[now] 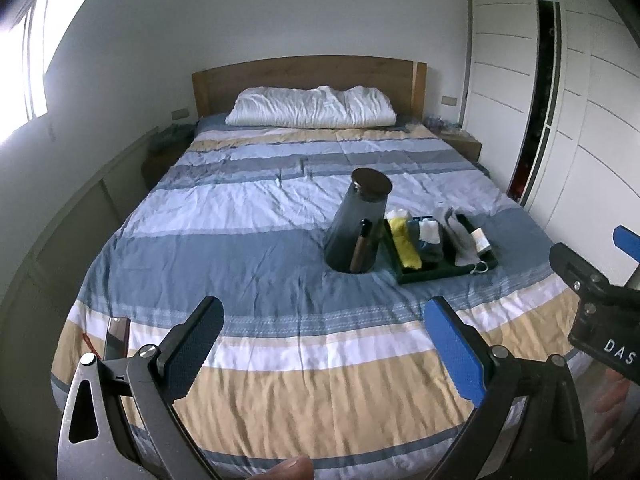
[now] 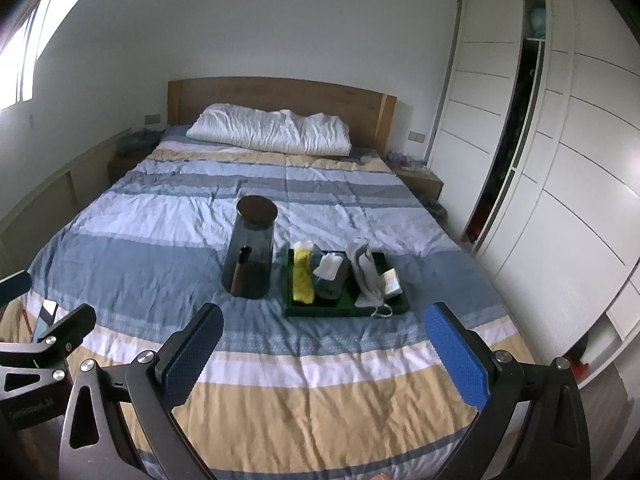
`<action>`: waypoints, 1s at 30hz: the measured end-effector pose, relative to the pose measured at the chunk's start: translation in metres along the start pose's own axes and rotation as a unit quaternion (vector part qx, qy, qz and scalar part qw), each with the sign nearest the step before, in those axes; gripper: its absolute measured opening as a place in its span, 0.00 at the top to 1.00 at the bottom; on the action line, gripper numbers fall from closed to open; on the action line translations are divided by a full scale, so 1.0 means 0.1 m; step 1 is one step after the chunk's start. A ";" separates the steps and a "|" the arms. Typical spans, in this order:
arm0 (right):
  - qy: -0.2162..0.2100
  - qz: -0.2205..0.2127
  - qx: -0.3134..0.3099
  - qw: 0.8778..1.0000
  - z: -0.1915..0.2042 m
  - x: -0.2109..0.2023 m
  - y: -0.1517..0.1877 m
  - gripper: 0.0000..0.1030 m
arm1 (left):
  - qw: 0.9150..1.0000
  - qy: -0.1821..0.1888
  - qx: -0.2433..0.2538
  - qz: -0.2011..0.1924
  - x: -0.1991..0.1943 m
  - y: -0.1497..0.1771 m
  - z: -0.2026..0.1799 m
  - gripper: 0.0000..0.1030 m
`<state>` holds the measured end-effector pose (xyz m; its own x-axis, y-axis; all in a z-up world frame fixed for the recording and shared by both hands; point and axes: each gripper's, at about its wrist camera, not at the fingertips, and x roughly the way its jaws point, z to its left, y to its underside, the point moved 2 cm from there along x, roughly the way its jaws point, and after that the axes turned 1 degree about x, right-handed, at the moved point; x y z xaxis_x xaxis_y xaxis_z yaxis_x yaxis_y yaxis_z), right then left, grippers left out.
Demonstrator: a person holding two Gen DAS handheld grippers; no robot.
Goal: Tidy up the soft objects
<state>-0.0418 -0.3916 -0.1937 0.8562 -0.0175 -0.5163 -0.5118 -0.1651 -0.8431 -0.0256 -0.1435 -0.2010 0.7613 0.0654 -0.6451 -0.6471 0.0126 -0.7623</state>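
Note:
A dark green tray [image 2: 320, 309] [image 1: 436, 272] lies on the striped bed. It holds a yellow cloth [image 2: 303, 276] [image 1: 406, 246], a grey pouch with a white tissue [image 2: 330, 272] [image 1: 430, 236], a grey-white cloth [image 2: 366, 276] [image 1: 460, 236], a small white packet [image 2: 392, 280] and a face mask [image 2: 382, 308] hanging over its near edge. A tall dark glass jar [image 2: 250, 252] [image 1: 358, 224] with a lid stands left of the tray. My left gripper [image 1: 324, 344] and my right gripper [image 2: 324, 344] are open and empty above the foot of the bed, short of the tray.
A white pillow [image 2: 272, 130] lies at the wooden headboard. A phone [image 1: 116, 338] lies at the bed's near left corner. A white wardrobe [image 2: 560, 160] with a partly open sliding door runs along the right. Bedside tables stand either side.

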 end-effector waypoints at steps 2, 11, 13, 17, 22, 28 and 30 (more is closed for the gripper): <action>0.003 -0.005 0.002 1.000 -0.04 -0.04 -0.01 0.00 | 1.000 0.000 0.003 -0.004 -0.03 -0.01 -0.03 0.05; 0.004 -0.009 0.004 1.000 -0.05 -0.08 0.02 0.00 | 1.000 -0.001 0.004 -0.017 -0.12 -0.03 -0.07 0.04; 0.004 -0.008 0.002 1.000 -0.05 -0.10 0.03 0.00 | 1.000 -0.003 0.003 -0.017 -0.13 -0.02 -0.06 0.04; 0.002 -0.005 0.001 1.000 -0.04 -0.09 0.02 0.00 | 1.000 -0.007 0.004 -0.017 -0.15 0.00 -0.05 0.04; 0.000 -0.003 -0.004 1.000 -0.02 -0.09 0.03 0.00 | 1.000 -0.005 0.012 -0.013 -0.16 0.02 -0.06 0.04; 0.005 0.000 -0.005 1.000 -0.04 -0.07 0.05 0.00 | 0.999 0.001 0.034 -0.008 -0.13 0.05 -0.15 0.04; 0.007 0.001 -0.005 1.000 -0.05 -0.06 0.06 0.00 | 0.999 0.005 0.036 -0.006 -0.13 0.05 -0.17 0.04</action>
<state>-0.0498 -0.3970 -0.1944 0.8565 -0.0306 -0.5153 -0.5121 -0.1759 -0.8407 -0.0376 -0.1616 -0.1972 0.7689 0.0546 -0.6370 -0.6392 0.0846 -0.7644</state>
